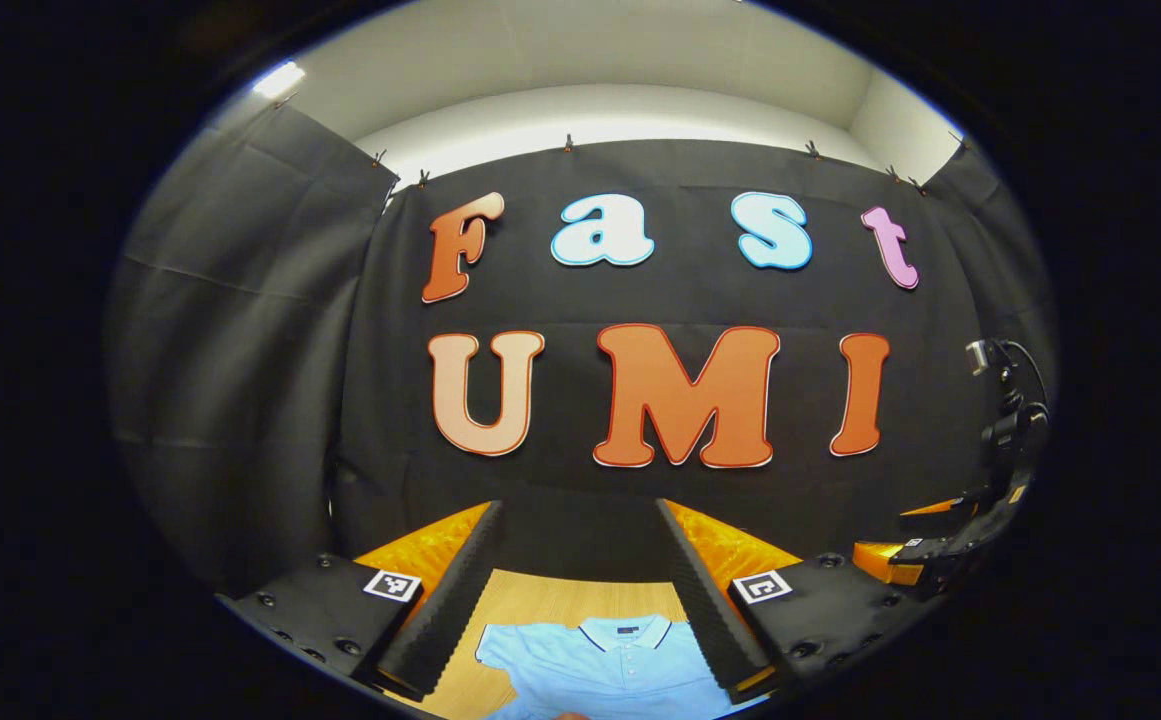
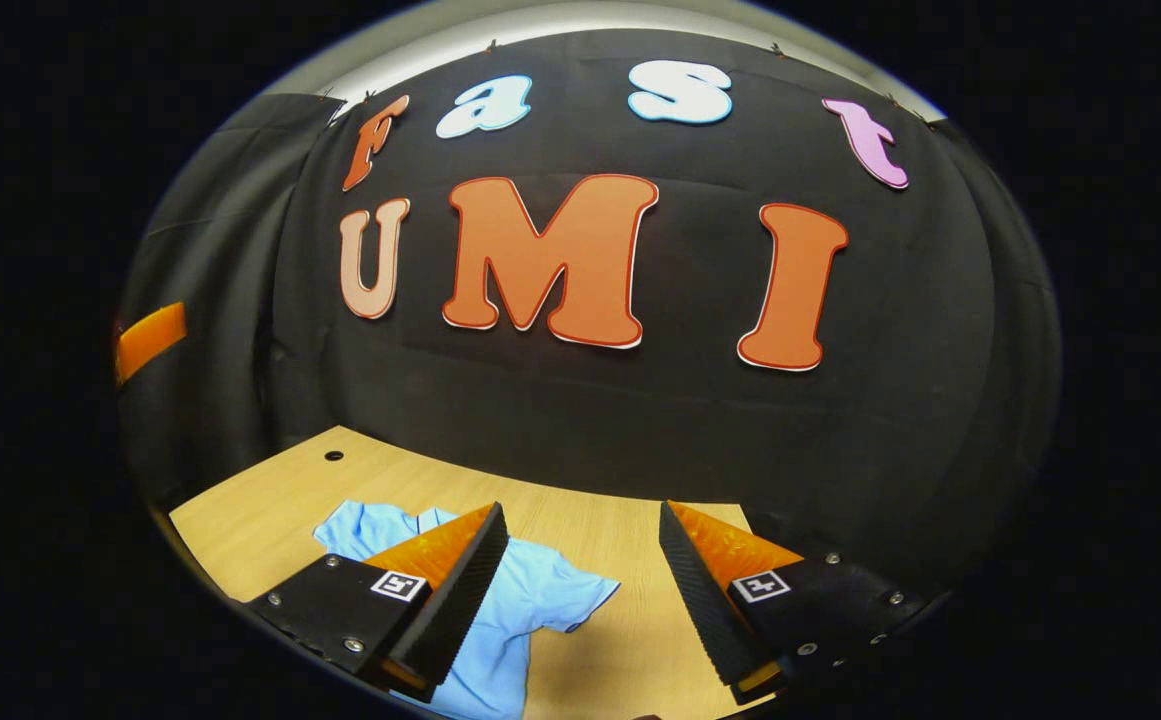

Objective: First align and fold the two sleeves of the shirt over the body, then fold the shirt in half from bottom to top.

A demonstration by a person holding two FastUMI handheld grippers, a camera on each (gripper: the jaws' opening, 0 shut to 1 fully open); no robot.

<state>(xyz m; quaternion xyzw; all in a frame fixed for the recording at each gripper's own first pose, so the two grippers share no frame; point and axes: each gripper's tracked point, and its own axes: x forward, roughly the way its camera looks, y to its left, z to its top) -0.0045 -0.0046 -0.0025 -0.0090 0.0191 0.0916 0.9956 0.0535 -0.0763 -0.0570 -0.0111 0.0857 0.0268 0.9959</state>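
A light blue polo shirt [image 1: 610, 655] lies flat on the wooden table [image 1: 540, 605], collar toward the back wall. My left gripper [image 1: 580, 600] hovers above it, open, with the collar showing between its fingers. In the right gripper view the same shirt [image 2: 520, 600] lies lower left with one short sleeve [image 2: 580, 600] spread to the right. My right gripper [image 2: 580, 590] is open above the table [image 2: 270, 510]; its left finger [image 2: 460, 595] covers part of the shirt. The right gripper [image 1: 940, 545] also appears at the far right of the left gripper view.
Black cloth walls close the booth behind and on the sides. A small dark hole [image 2: 334, 455] marks the tabletop near its back left corner. Bare wood lies to the right of the sleeve. A piece of the other gripper [image 2: 150, 338] shows at the left edge.
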